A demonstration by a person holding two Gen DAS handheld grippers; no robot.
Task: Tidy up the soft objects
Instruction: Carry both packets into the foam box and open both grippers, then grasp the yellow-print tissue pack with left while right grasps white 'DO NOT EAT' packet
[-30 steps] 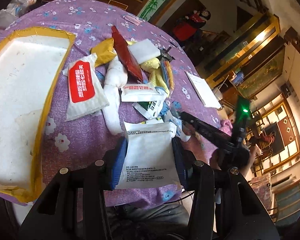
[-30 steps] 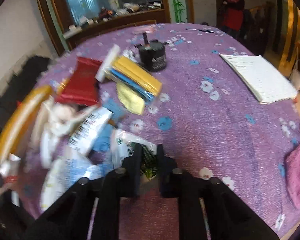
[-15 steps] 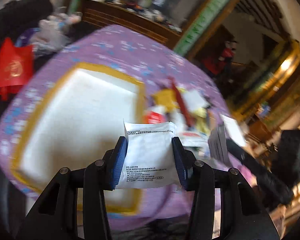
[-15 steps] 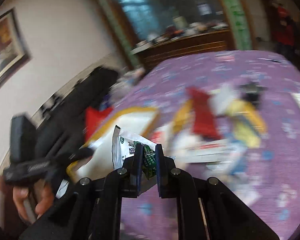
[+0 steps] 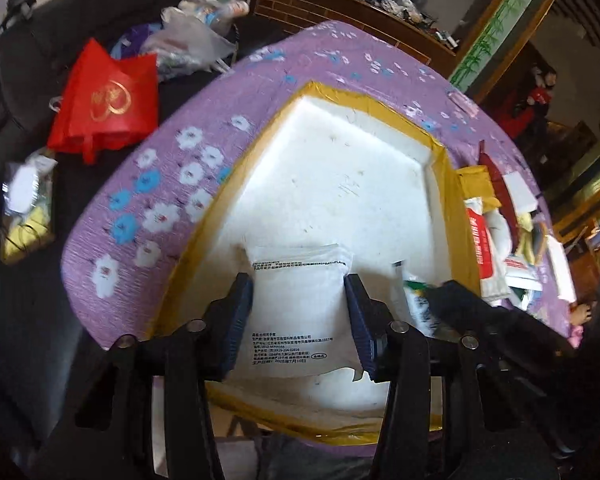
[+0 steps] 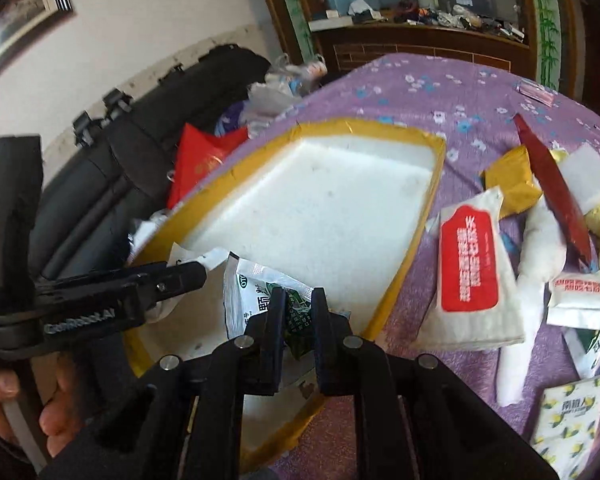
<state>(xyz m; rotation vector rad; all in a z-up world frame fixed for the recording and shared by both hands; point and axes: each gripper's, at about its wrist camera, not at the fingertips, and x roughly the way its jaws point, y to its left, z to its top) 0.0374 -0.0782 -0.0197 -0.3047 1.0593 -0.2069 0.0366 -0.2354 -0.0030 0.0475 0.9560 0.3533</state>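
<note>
1. Your left gripper (image 5: 299,312) carries the white printed plastic packet (image 5: 298,314) over the white foam tray with yellow taped rim (image 5: 384,106); its jaws are opening, pads still touching it, so it can drop in.
2. Your right gripper (image 6: 298,316) pinches the small green-and-white sachet (image 6: 256,292) above the same tray, jaws likewise opening.
3. The unsorted heap of soft packets (image 6: 472,264) waits on the purple flowered tablecloth (image 6: 440,92), beside the tray.

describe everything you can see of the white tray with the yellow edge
The tray is a shallow rectangular box that looks like white foam, its rim wrapped in yellow-brown tape, crinkled at the corners. Its floor is bare, with faint scuffs and specks. It lies flat on the purple flowered tablecloth, by the table's near edge, left of the pile of packets. Over its near end, the left gripper brings in a white pouch and the right gripper a green-printed sachet.
</note>
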